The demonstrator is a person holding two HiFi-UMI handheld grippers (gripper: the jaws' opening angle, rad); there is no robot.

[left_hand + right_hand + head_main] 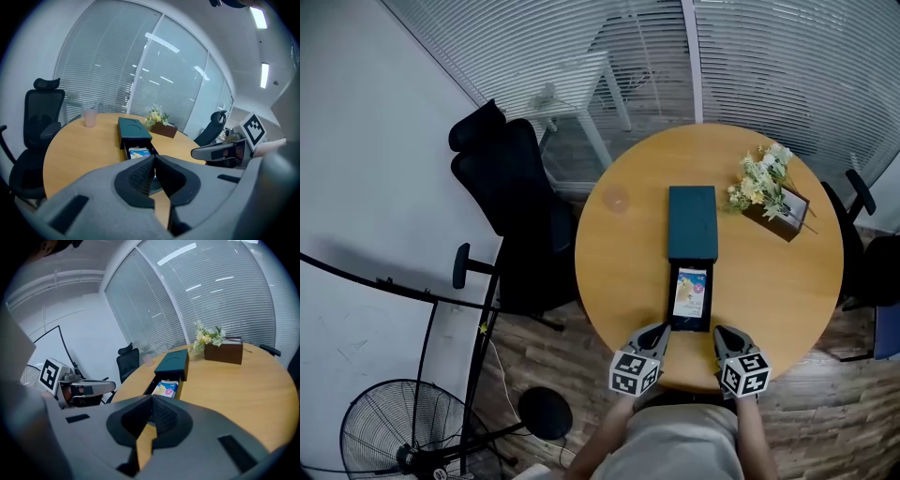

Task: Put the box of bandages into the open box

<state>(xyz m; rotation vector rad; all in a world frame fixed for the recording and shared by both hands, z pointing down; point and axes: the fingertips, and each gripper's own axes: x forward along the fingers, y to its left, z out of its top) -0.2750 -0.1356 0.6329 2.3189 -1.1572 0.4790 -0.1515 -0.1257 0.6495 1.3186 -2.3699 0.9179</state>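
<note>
- Left gripper (656,336): jaws fully together, pads meeting at the tip, nothing between them. It sits at the near edge of the round table (619,272), just left of the tray's near end.
- Right gripper (725,335): jaws likewise closed on each other, empty. It sits at the near table edge, just right of the tray's near end.
- The two grippers flank the tray, and neither touches it as far as the head view shows.
- Open box (692,220): dark teal sleeve lying flat near the table centre, long axis pointing away from the person. Its inner tray (690,324) is pulled out toward the person.
- Box of bandages (691,292): lies flat inside the pulled-out tray, printed face up, and fills most of it.
- Flower arrangement (767,187) in a brown box: far right of the table, well apart from the open box.
- Pink cup (616,200): upright, far left of the table.
- Black office chair (511,202): beside the table on the left.
- Floor fan (389,431): lower left, on the floor.
</note>
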